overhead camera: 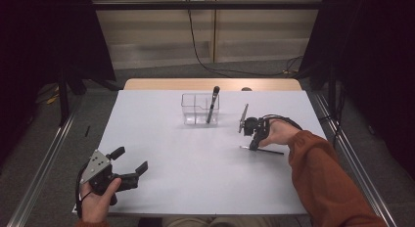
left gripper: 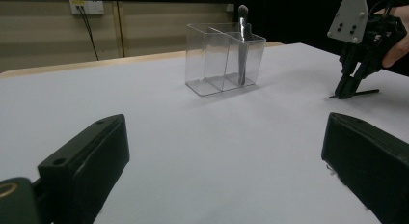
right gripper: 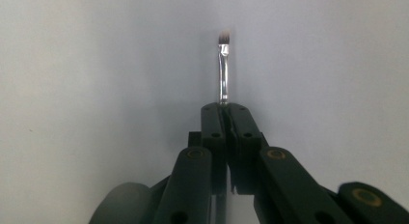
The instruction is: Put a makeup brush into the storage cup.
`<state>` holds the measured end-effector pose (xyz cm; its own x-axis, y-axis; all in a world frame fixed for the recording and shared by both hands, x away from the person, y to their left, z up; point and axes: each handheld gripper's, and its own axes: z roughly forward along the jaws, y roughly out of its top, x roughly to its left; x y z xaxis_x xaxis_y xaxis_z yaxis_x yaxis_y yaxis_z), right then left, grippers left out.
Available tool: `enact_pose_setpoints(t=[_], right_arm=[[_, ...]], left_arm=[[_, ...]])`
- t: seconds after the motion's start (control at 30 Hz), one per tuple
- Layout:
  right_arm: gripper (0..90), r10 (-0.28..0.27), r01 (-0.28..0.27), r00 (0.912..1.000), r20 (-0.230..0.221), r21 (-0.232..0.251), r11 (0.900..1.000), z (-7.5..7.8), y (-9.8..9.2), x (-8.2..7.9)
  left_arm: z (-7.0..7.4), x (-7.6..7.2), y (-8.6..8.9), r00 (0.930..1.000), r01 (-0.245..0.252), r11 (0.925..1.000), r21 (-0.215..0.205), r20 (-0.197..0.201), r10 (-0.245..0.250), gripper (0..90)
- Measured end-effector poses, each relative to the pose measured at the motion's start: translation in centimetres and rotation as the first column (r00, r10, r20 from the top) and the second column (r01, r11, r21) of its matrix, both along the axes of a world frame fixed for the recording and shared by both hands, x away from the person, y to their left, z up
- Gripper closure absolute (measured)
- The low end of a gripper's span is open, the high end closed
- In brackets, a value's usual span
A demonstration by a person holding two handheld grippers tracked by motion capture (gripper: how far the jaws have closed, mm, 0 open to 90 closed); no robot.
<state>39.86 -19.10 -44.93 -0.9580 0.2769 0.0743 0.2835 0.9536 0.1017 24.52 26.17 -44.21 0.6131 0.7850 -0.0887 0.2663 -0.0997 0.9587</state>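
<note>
Counted on the table (overhead camera: 161,139): one clear two-compartment organiser (overhead camera: 199,108), one dark brush (overhead camera: 213,103) stood in it, one thin brush (overhead camera: 266,150) lying flat. Two grippers are seen: left gripper (overhead camera: 131,161), right gripper (overhead camera: 253,147).

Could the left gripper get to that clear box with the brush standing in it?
Probably yes. The left gripper rests open at the near left, and only bare table lies between it and the clear box. The right gripper, shut on a thin brush, sits off to the side.
</note>
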Motion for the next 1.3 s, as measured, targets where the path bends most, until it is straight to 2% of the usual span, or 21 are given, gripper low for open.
enact_pose_setpoints(t=[0.2, 0.4, 0.53, 0.7, 0.73, 0.77, 0.83, 0.93, 1.0, 1.07, 1.13, 1.17, 1.27, 1.3], right_arm=[[86.7, -0.024, 0.024, 0.9996, 0.018, 0.003, 1.000, 0.4, -0.2, -0.1], [86.7, -0.044, 0.042, 0.9980, 0.047, 0.039, 0.998, 1.5, -0.9, -0.3], [86.7, -0.038, 0.031, 0.9938, 0.105, 0.059, 0.998, 2.0, -0.9, -0.9], [86.7, -0.061, 0.051, 0.9897, 0.129, 0.080, 0.995, 2.5, -1.1, -1.2], [86.7, -0.088, 0.074, 0.9865, 0.138, 0.102, 0.992, 2.7, -1.3, -1.2], [86.7, -0.092, 0.074, 0.9850, 0.146, 0.126, 0.989, 3.0, -1.5, -1.2], [86.7, -0.146, 0.114, 0.9748, 0.168, 0.187, 0.976, 3.6, -1.8, -1.3], [86.7, -0.189, 0.132, 0.9626, 0.194, 0.272, 0.953, 4.2, -2.4, -1.3], [86.7, -0.210, 0.139, 0.9541, 0.214, 0.305, 0.942, 4.5, -2.7, -1.4], [86.7, -0.219, 0.138, 0.9500, 0.222, 0.331, 0.934, 4.7, -2.8, -1.7], [86.7, -0.236, 0.142, 0.9458, 0.223, 0.370, 0.918, 5.0, -3.0, -1.9], [86.7, -0.245, 0.143, 0.9411, 0.233, 0.382, 0.913, 5.2, -3.0, -2.0], [86.7, -0.263, 0.148, 0.9354, 0.236, 0.415, 0.898, 5.2, -3.1, -2.1], [86.7, -0.267, 0.150, 0.9364, 0.228, 0.428, 0.892, 5.1, -3.2, -2.2]], left_arm=[[0.0, 0.0, 0.1, 1.0000, -0.001, 1.0000, 0.004, 0.002, 0.001, 2.9], [0.0, -0.1, 0.0, 1.0000, -0.004, 1.0000, 0.007, 0.003, 0.004, 2.9], [0.0, -0.2, 0.1, 1.0000, -0.005, 1.0000, -0.006, 0.003, 0.005, 2.9], [0.1, -0.2, 0.1, 1.0000, -0.002, 1.0000, 0.002, 0.005, 0.002, 2.9], [0.1, -0.2, 0.1, 1.0000, -0.003, 1.0000, -0.001, 0.004, 0.003, 2.9], [0.1, -0.2, 0.1, 1.0000, -0.002, 1.0000, 0.001, 0.005, 0.002, 2.9], [0.1, -0.2, 0.1, 1.0000, -0.005, 1.0000, -0.003, 0.002, 0.005, 2.9], [0.1, -0.2, 0.1, 1.0000, -0.006, 1.0000, -0.002, 0.003, 0.006, 2.9], [0.1, -0.2, 0.1, 1.0000, -0.002, 1.0000, 0.000, 0.007, 0.002, 2.9], [0.1, -0.2, 0.0, 1.0000, 0.001, 1.0000, 0.001, 0.003, -0.001, 2.9], [0.1, -0.2, 0.0, 1.0000, 0.001, 1.0000, 0.001, 0.004, -0.001, 2.9], [0.1, -0.2, 0.0, 1.0000, 0.000, 1.0000, -0.001, 0.003, 0.000, 2.9], [0.1, -0.2, 0.1, 1.0000, -0.003, 1.0000, -0.001, 0.006, 0.003, 2.9], [0.1, -0.2, 0.1, 1.0000, -0.004, 1.0000, -0.002, 0.006, 0.004, 2.9]])
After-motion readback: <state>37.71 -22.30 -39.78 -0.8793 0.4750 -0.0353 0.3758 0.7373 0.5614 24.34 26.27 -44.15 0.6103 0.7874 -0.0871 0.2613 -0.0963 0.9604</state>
